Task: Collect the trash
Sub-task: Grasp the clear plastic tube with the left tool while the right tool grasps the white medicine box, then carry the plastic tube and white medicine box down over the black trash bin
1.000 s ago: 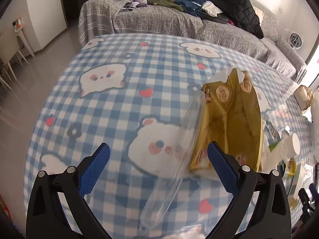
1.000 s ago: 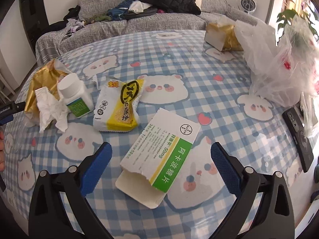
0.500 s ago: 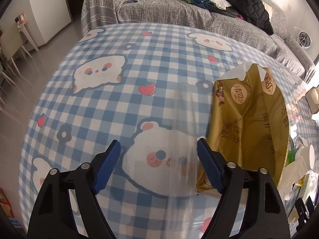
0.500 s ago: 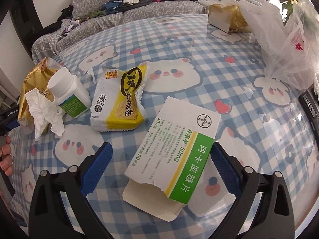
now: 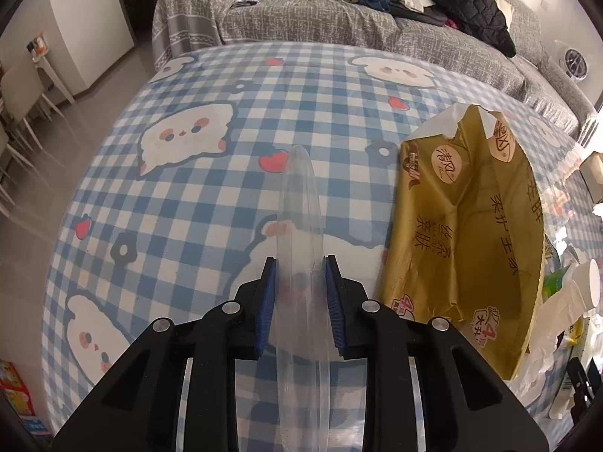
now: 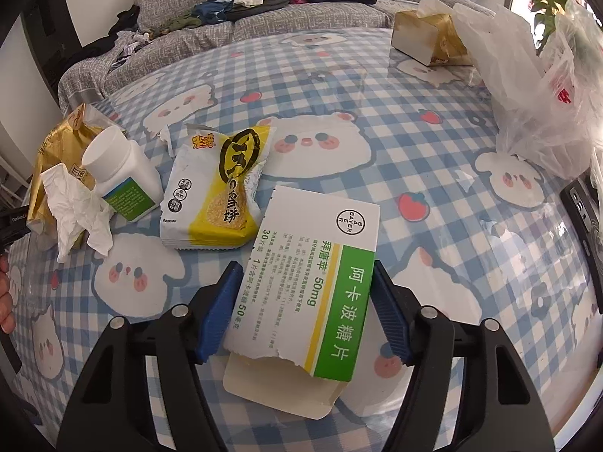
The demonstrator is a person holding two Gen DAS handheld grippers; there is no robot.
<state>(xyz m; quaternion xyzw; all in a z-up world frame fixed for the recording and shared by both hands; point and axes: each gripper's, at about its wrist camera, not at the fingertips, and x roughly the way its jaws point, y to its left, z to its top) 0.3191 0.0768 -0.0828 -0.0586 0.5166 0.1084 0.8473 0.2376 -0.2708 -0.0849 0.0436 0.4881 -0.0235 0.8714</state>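
My left gripper [image 5: 299, 293] is shut on a clear plastic wrapper [image 5: 299, 203] that stands on edge over the checked tablecloth. A torn gold tissue pack [image 5: 463, 233] lies just right of it. My right gripper [image 6: 305, 301] has its blue pads on both sides of a torn white-and-green medicine box [image 6: 312, 275], touching its edges. Beyond the box lie a yellow-and-white snack wrapper [image 6: 218, 188], a white pill bottle [image 6: 120, 173] and a crumpled tissue [image 6: 75, 207].
A white plastic bag [image 6: 535, 86] sits at the table's right side, with a tissue box [image 6: 426, 37] behind it and a dark device [image 6: 584, 211] at the right edge. A grey sofa [image 5: 339, 15] piled with clothes stands beyond the table.
My left gripper has closed on the clear wrapper and turned it on edge. My right gripper has moved forward and closed in around the medicine box.
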